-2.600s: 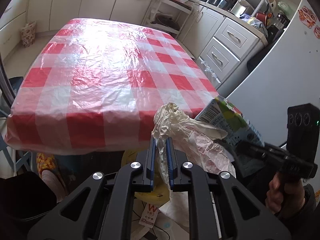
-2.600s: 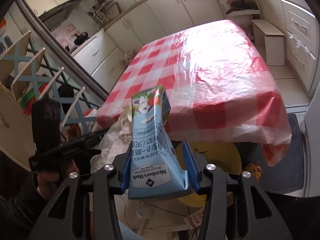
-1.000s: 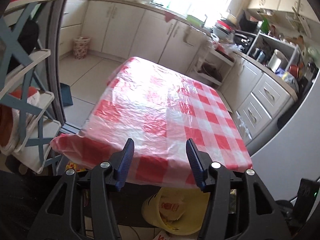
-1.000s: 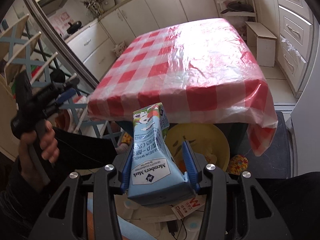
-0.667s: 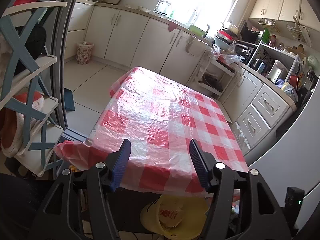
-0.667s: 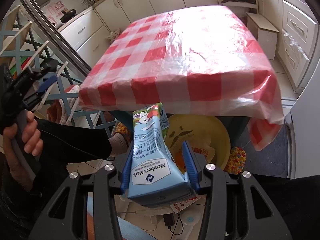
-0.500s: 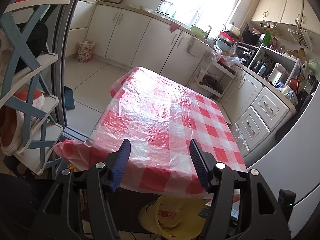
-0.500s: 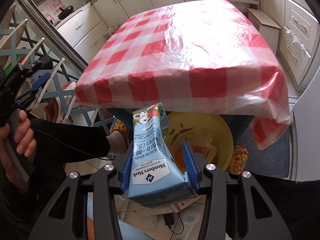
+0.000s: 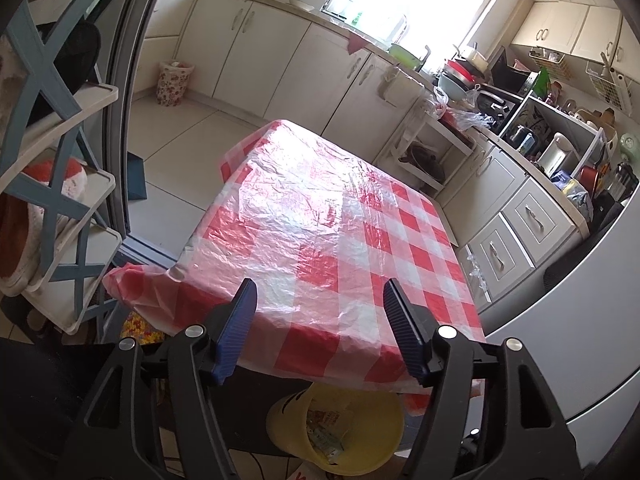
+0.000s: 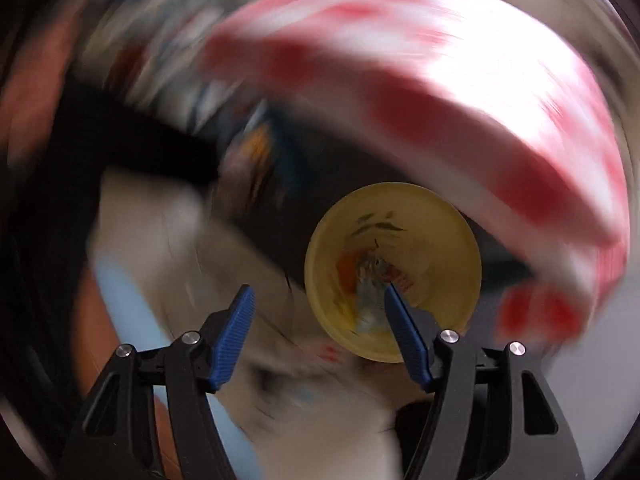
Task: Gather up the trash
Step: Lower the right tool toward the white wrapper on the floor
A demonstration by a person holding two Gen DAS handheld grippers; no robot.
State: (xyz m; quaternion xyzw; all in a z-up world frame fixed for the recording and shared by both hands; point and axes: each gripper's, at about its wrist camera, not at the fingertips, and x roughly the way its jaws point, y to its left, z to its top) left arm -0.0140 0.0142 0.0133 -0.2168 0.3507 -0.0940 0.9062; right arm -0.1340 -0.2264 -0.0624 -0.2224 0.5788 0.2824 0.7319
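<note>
You see a glossy, crinkled plastic tablecloth, and below its near edge a smooth yellow plastic bin.

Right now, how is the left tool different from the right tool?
The left tool points out over the checked tablecloth, while the right tool points down toward the yellow bin. The left tool's view is sharp; the right tool's is smeared with motion blur. Both have blue pads and open jaws that have just been opening, with nothing between them.
</note>
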